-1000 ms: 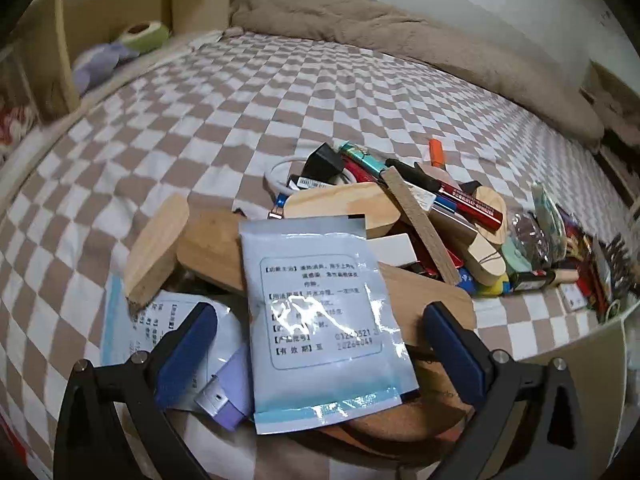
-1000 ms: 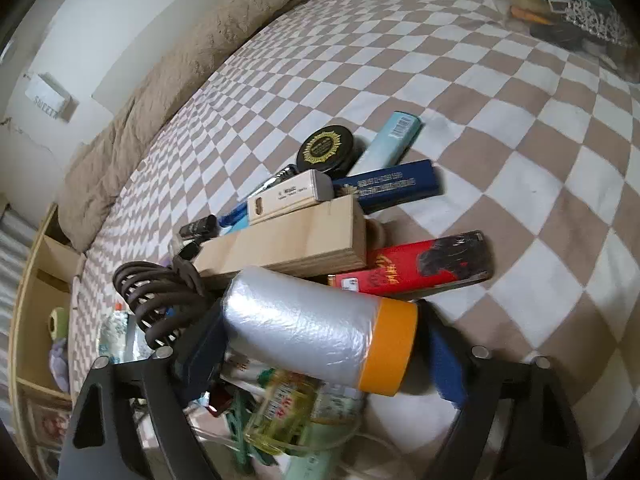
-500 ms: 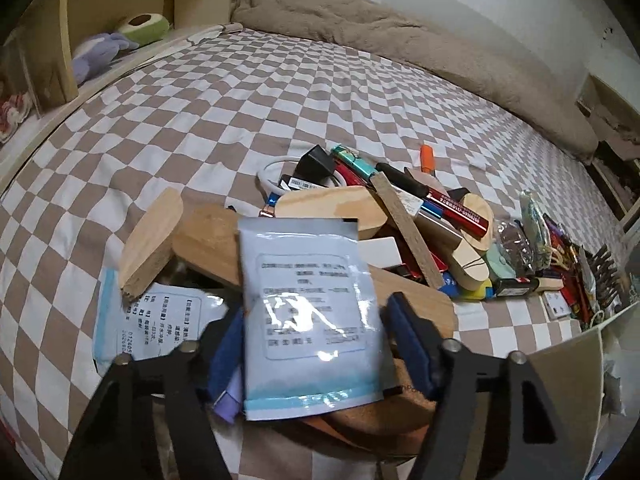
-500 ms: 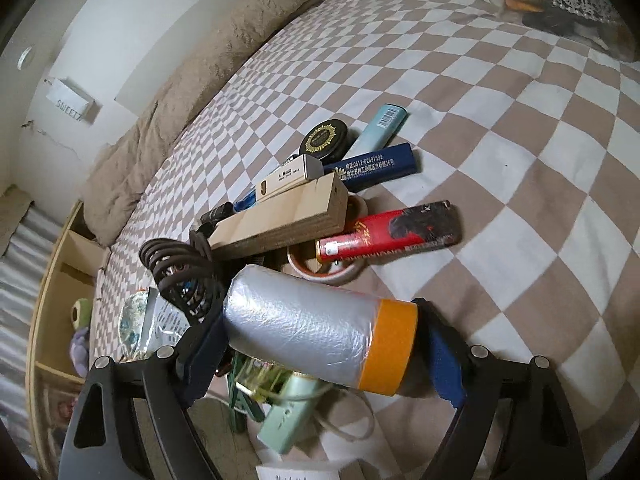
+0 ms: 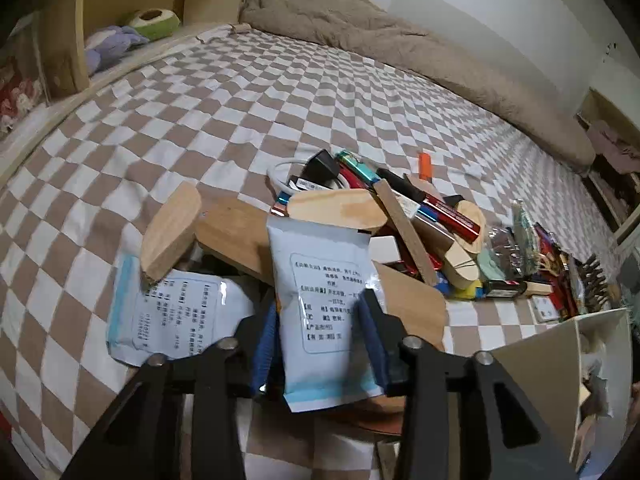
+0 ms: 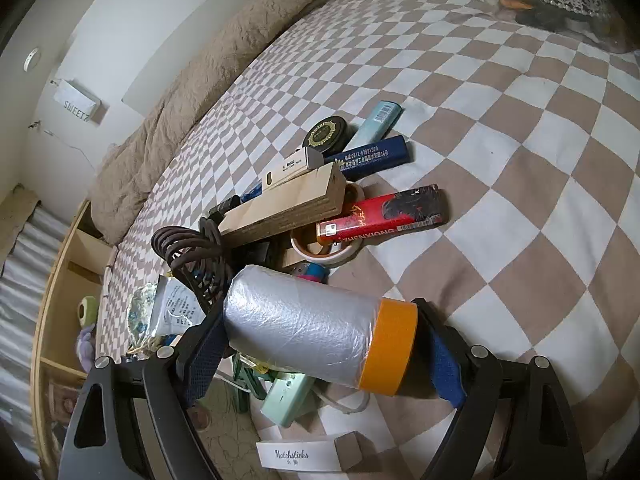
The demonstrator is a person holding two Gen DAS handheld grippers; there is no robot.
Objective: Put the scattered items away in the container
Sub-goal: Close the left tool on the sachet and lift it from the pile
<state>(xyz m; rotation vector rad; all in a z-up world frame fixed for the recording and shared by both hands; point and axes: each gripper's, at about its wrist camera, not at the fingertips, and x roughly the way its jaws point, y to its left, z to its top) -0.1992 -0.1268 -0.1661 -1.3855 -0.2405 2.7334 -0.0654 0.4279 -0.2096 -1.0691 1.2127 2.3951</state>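
Observation:
In the left wrist view my left gripper point(image 5: 320, 336) is shut on a pale blue printed packet point(image 5: 324, 300), held above a heap of wooden pieces point(image 5: 332, 208), pens and markers on the checkered bed. The edge of a cardboard container point(image 5: 560, 344) shows at lower right. In the right wrist view my right gripper point(image 6: 320, 348) is shut on a roll of silver masking film with orange tape point(image 6: 312, 336), held above a scattered pile with a wooden block point(image 6: 288, 208), red box point(image 6: 384, 216) and blue box point(image 6: 372, 156).
A second pale packet point(image 5: 168, 316) lies lower left of the heap. A wooden shelf point(image 5: 120, 20) lines the bed's far left. A brown blanket point(image 5: 400, 52) runs along the wall. A matchsticks box point(image 6: 296, 456), mint item point(image 6: 288, 400) and coiled black cable point(image 6: 188, 252) lie below the right gripper.
My left gripper closed on the pale blue packet and lifted it slightly. My right gripper rose and drew back with the film roll; the pile now sits farther away.

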